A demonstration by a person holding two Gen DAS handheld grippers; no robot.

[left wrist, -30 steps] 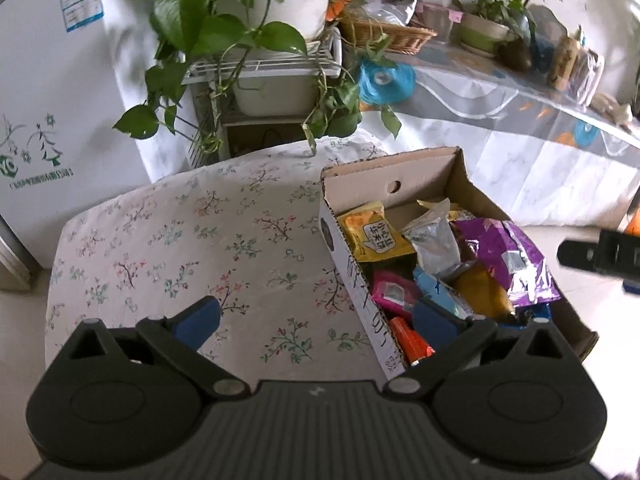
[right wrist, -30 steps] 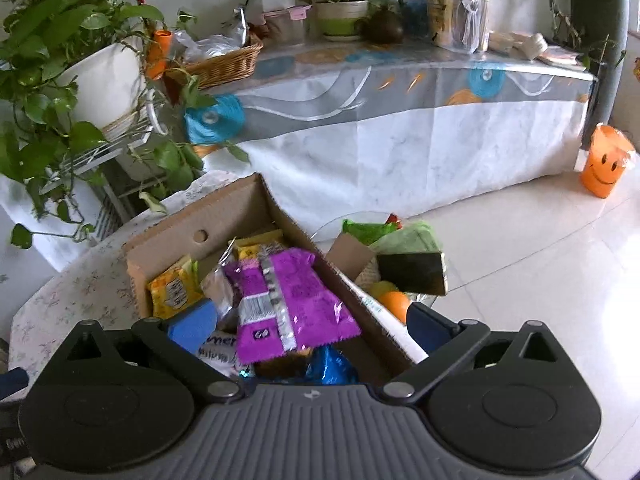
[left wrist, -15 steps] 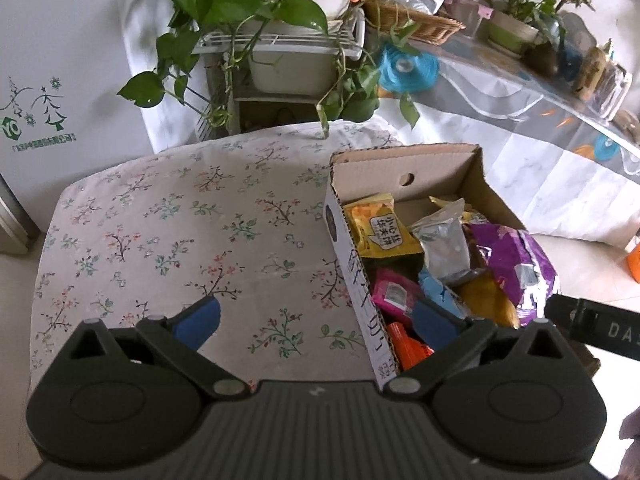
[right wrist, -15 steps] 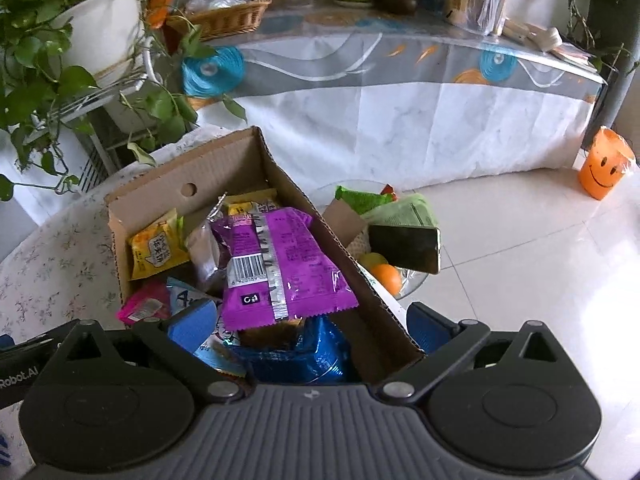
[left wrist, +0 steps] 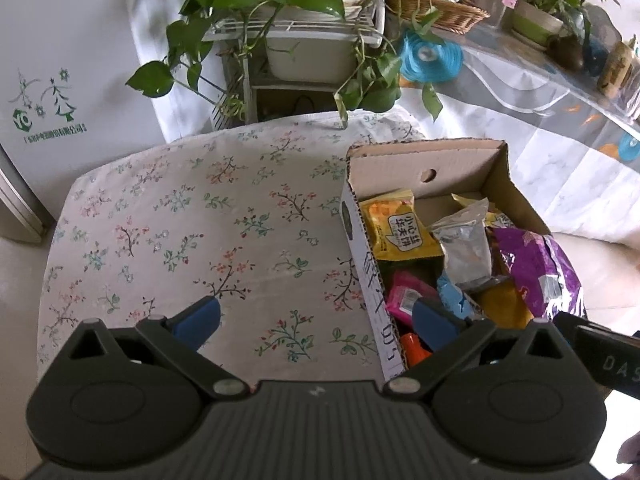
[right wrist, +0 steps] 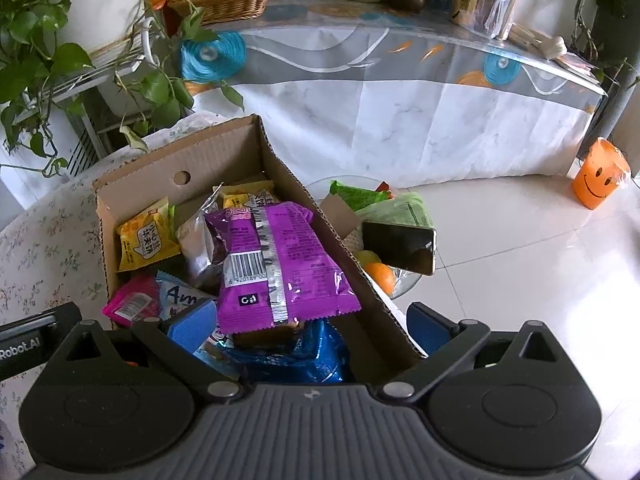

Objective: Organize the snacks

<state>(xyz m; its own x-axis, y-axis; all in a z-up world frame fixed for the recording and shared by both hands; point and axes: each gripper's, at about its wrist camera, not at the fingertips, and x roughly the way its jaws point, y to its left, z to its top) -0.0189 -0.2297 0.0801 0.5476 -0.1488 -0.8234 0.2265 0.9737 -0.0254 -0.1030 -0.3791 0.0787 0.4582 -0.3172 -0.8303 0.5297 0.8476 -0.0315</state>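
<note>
- A cardboard box [right wrist: 276, 160] sits on the right part of a table under a flowered cloth [left wrist: 180, 240]; it is open at the top and packed with snack packets.
- On top lies a purple bag [right wrist: 276, 264], barcode and silver seam up; a yellow packet [right wrist: 146, 236] and a silver pouch [right wrist: 198, 248] lie near the back wall, a pink packet [right wrist: 130, 306] and a light blue one [right wrist: 180, 296] at the near left, a dark blue bag [right wrist: 304, 356] under the purple one.
- The right gripper [right wrist: 316, 326] has its jaws wide apart, straddling the box's near right corner: the left pad is over the snacks, the right pad outside the wall. It grips nothing.
- The left gripper [left wrist: 316, 318] is also spread wide and empty, its right pad over the box's near left corner, its left pad above the cloth.
</note>
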